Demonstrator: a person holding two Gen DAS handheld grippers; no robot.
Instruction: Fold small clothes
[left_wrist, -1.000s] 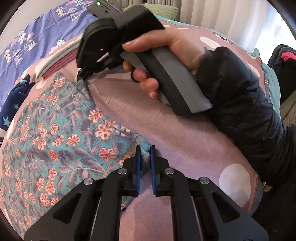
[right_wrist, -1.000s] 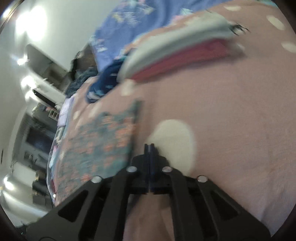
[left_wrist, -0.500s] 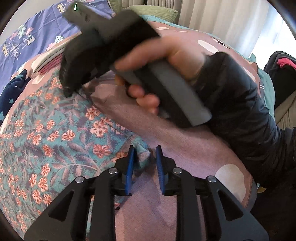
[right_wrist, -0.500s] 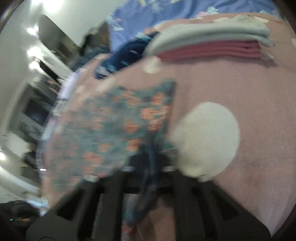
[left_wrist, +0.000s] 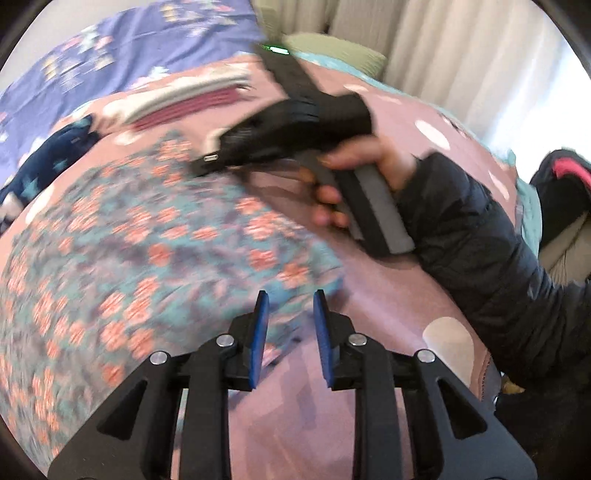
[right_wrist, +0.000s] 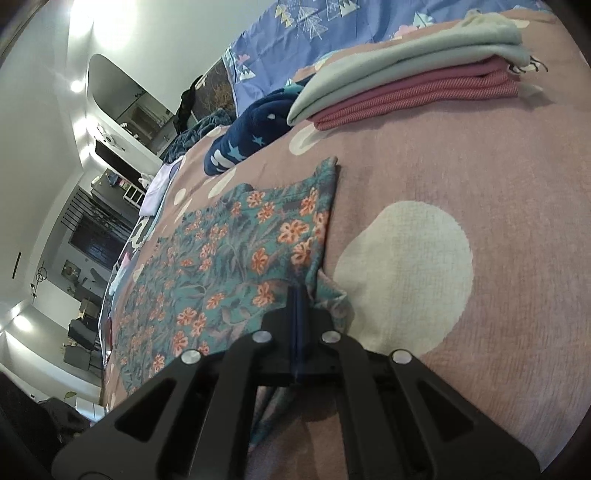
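left gripper (left_wrist: 289, 304) fingers parted | right gripper (right_wrist: 298, 295) fingers pinching floral garment (right_wrist: 229, 258)

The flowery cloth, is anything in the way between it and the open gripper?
Nothing visible blocks it. The left gripper is open with its blue fingers right at the near edge of the teal cloth with orange flowers, lying flat on the mauve bedspread. The right gripper is shut at another edge.

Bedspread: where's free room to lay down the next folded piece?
Bare mauve bedspread lies between the floral garment and the folded stack, around the big cream dot. Crowded: the far left by the navy star garment, and the floral garment's near edge, where the right gripper works.
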